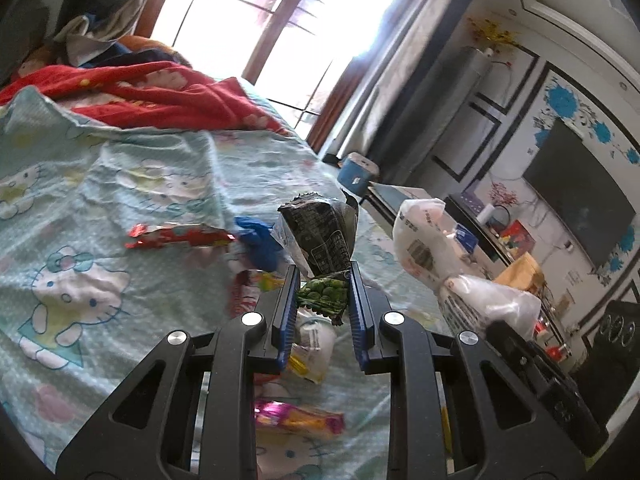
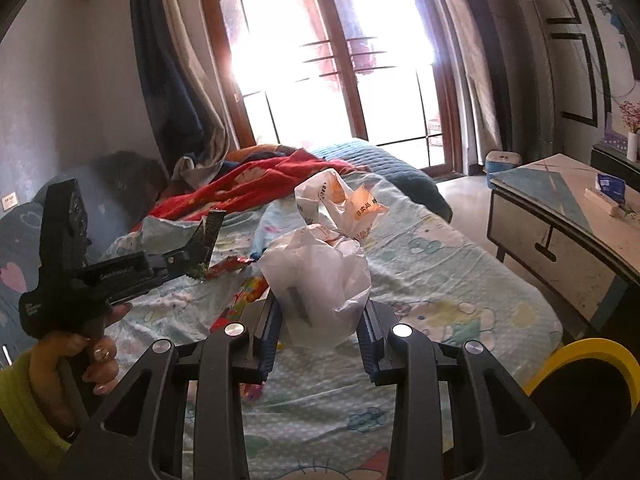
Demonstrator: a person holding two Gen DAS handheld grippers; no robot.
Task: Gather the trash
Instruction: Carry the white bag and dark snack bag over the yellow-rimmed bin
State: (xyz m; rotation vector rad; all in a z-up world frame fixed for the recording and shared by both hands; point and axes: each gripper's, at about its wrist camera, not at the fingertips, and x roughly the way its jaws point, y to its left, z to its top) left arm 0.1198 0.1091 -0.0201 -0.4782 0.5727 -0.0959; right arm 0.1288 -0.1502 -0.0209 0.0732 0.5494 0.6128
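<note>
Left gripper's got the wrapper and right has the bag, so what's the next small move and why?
Probably carry the left gripper, shut on the black and green snack wrapper, toward the white plastic bag that the right gripper holds over the bed; they are apart now.

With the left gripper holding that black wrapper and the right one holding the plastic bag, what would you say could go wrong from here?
1. The left gripper pinches the black snack wrapper only at its lower end, so it may slip out before reaching the bag.
2. The white plastic bag in the right gripper looks crumpled with no clear opening, so the wrapper may land back on the bedsheet.
3. Other wrappers, such as the red wrapper, could be overlooked among the folds.
</note>
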